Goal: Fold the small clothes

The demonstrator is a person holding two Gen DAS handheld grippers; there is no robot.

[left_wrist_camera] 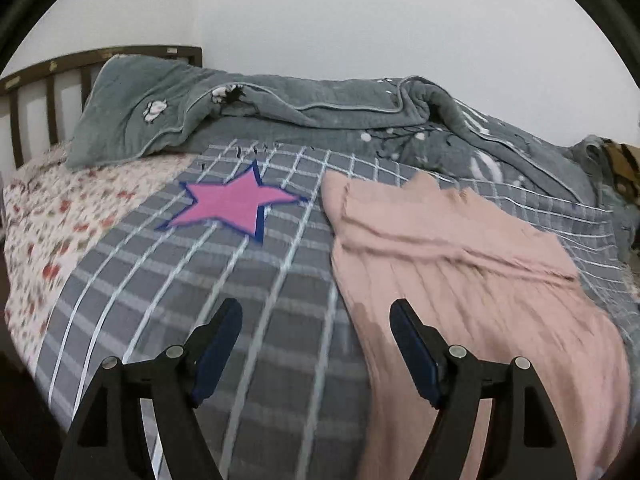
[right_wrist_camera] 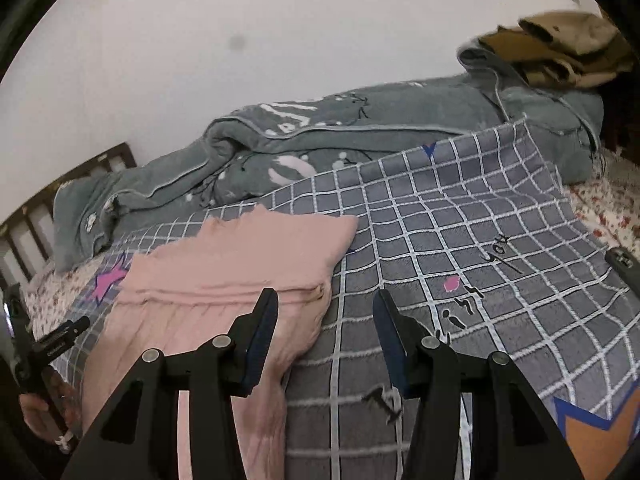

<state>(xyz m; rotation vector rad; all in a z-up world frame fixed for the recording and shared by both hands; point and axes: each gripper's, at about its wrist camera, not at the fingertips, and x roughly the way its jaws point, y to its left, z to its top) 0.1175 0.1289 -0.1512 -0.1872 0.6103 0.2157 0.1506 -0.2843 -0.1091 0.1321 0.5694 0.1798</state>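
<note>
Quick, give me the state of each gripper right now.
Left gripper: open, holding nothing, above the checked blanket beside the pink garment.
Right gripper: open, holding nothing, over the pink garment's edge.

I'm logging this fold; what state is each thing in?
Pink garment: lying on the bed, partly folded, held by neither gripper.
Left gripper: open, empty.
Right gripper: open, empty.
Grey duvet: bunched along the wall.
Checked blanket: spread flat.
</note>
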